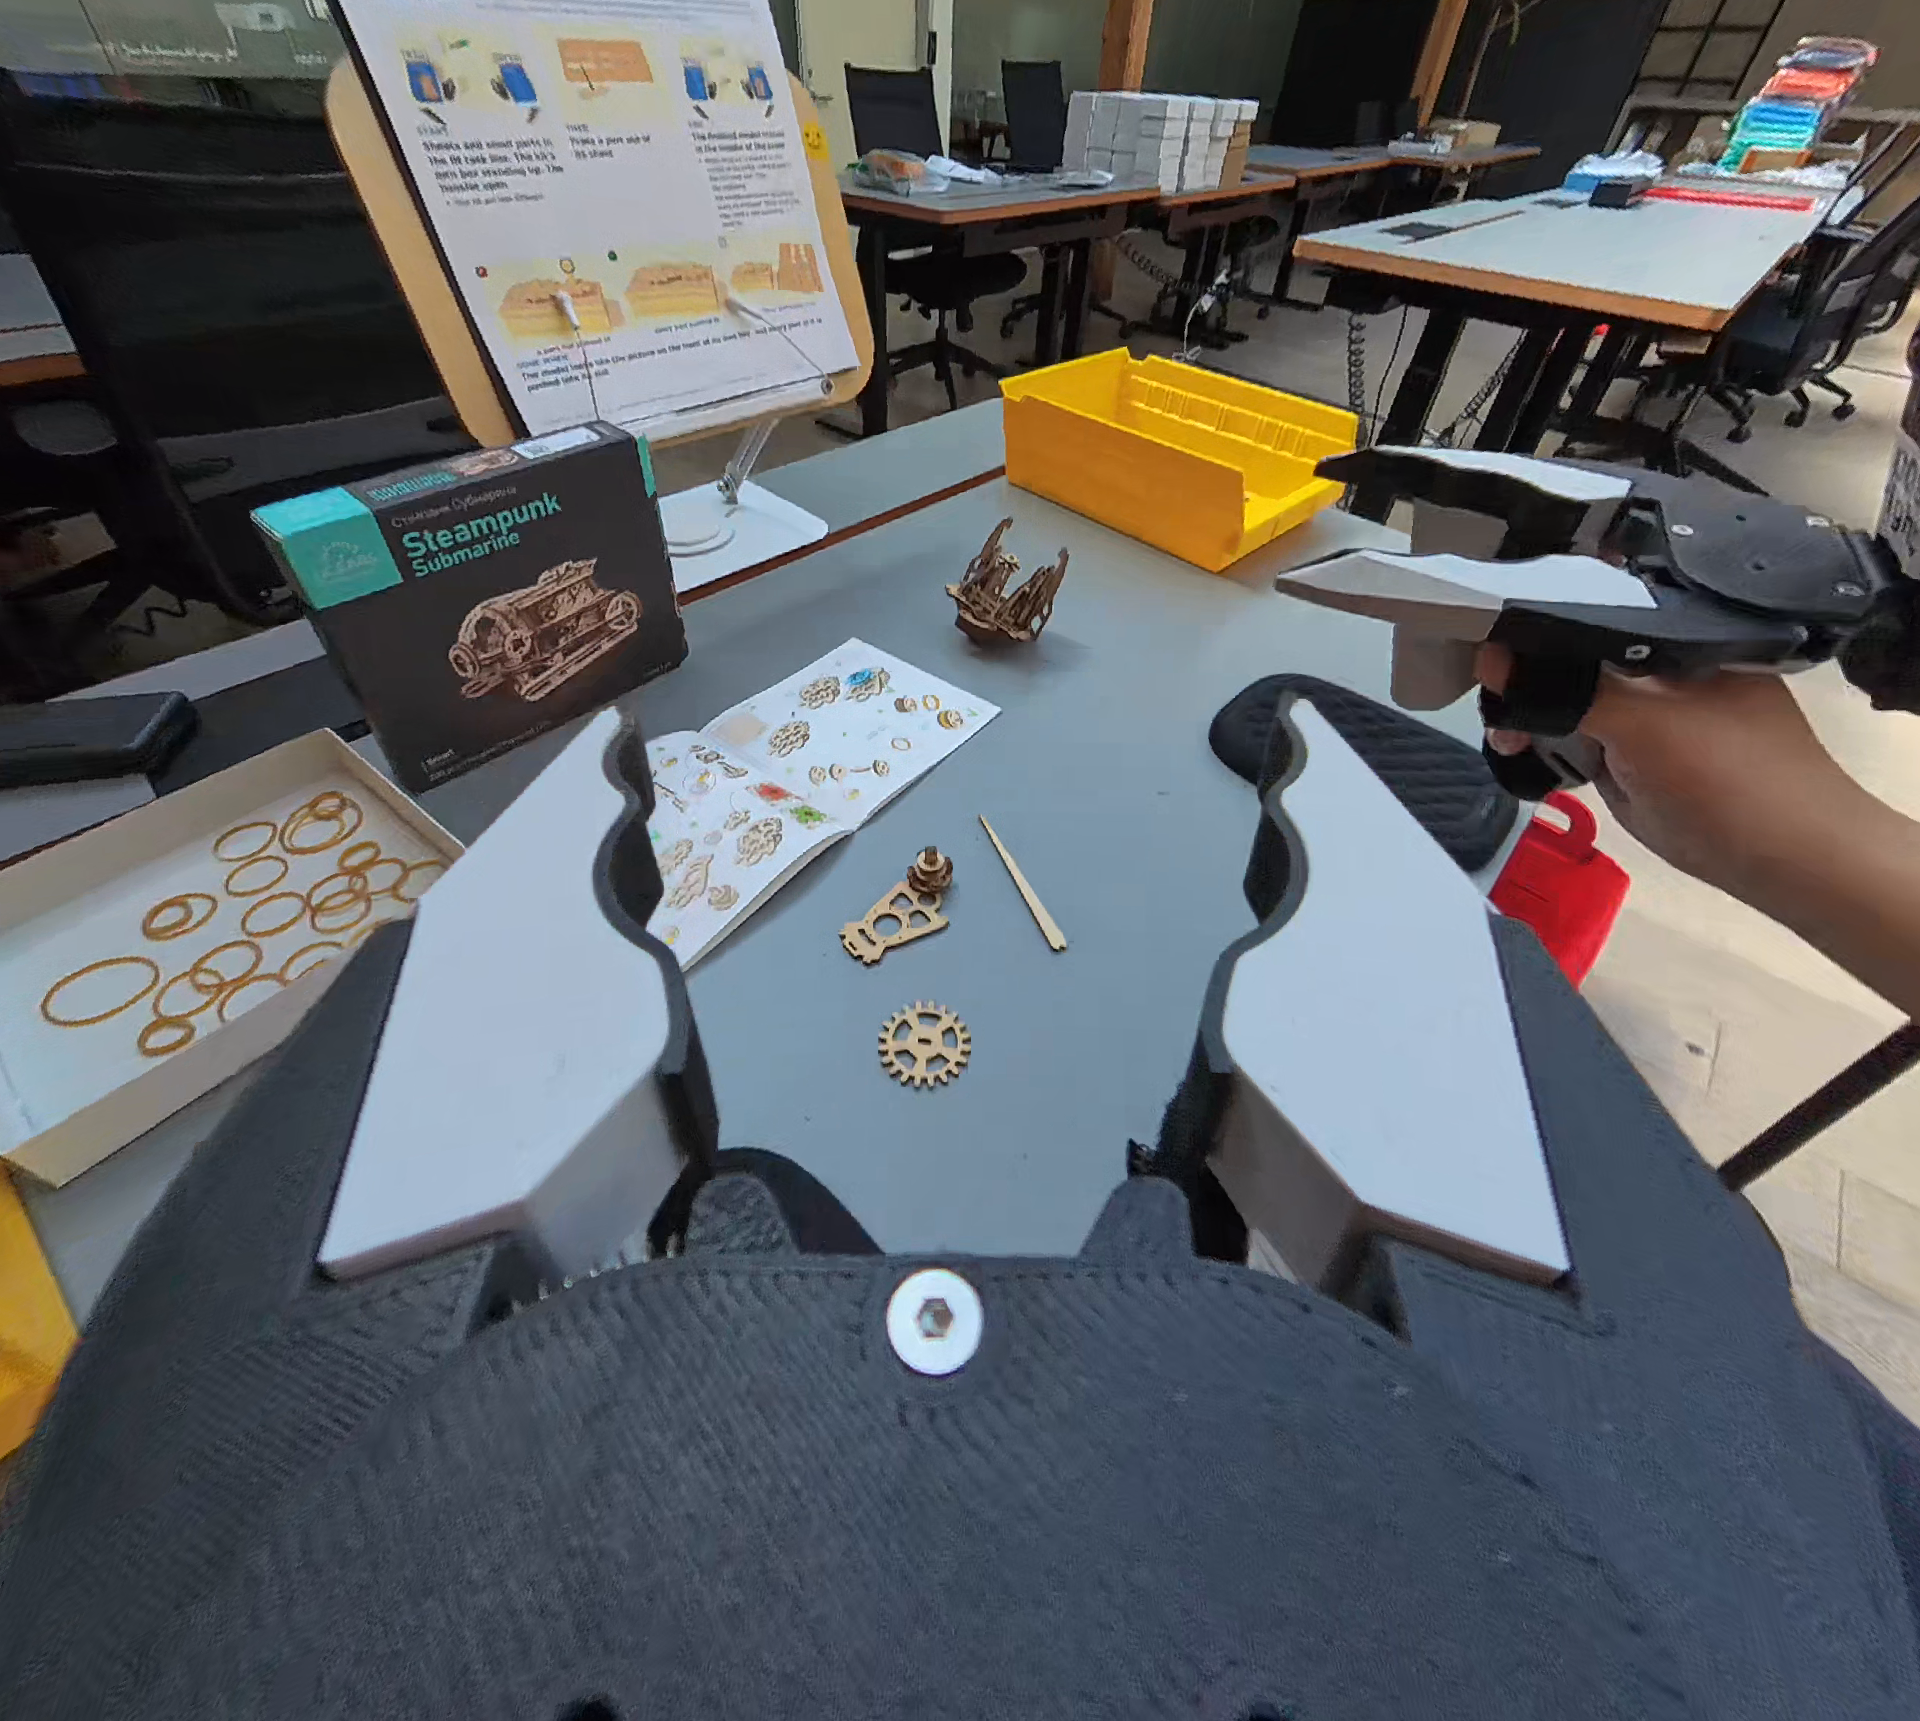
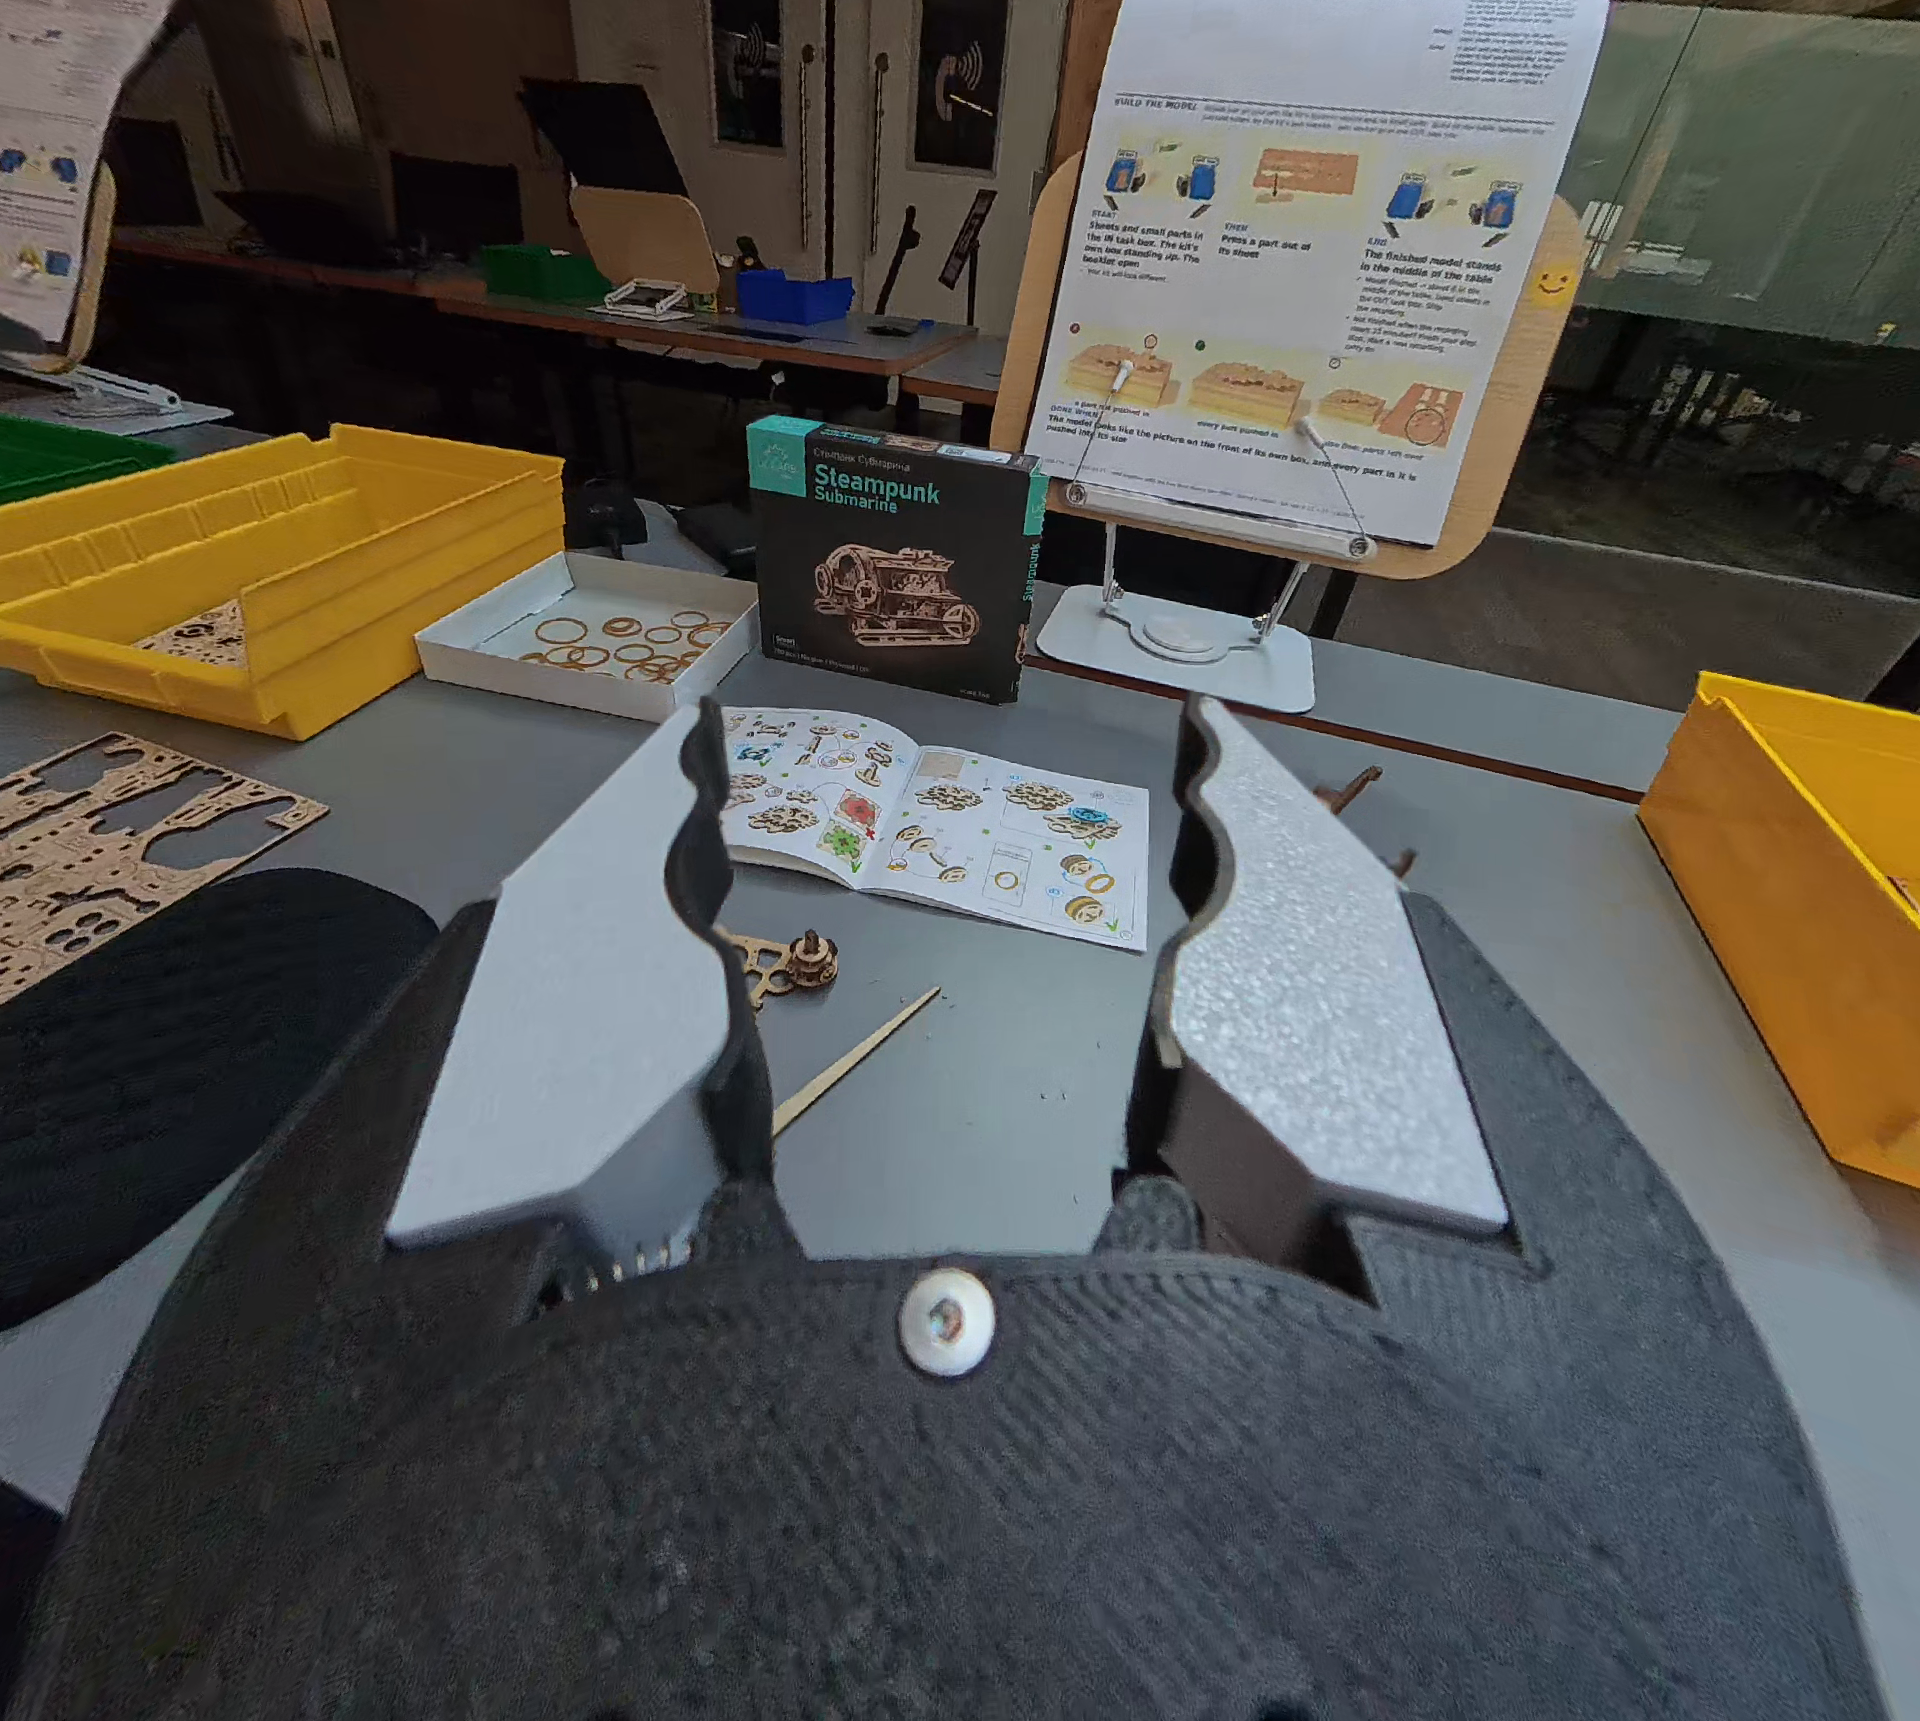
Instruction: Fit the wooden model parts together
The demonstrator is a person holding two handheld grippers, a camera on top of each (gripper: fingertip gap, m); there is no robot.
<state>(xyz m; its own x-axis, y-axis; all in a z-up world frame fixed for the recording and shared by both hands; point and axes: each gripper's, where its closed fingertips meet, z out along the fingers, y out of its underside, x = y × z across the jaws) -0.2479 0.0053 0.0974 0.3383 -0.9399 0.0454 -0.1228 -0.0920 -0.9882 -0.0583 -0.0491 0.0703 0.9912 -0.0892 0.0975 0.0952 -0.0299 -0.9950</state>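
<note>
Left tool (image 1: 951, 726) wide apart, empty above gear (image 1: 924, 1044); right tool (image 2: 951, 715) likewise, gripping nothing.

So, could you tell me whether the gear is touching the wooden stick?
Apart. The left wrist view shows the gear lying alone, with bare table between it and the stick.

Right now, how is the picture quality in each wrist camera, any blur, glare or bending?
Left wrist view: sharp and evenly lit, fisheye curving the instruction sheet, gear crisp. Right wrist view: dimmer background, slightly soft, grainy sheen on one finger, booklet still legible.
</note>
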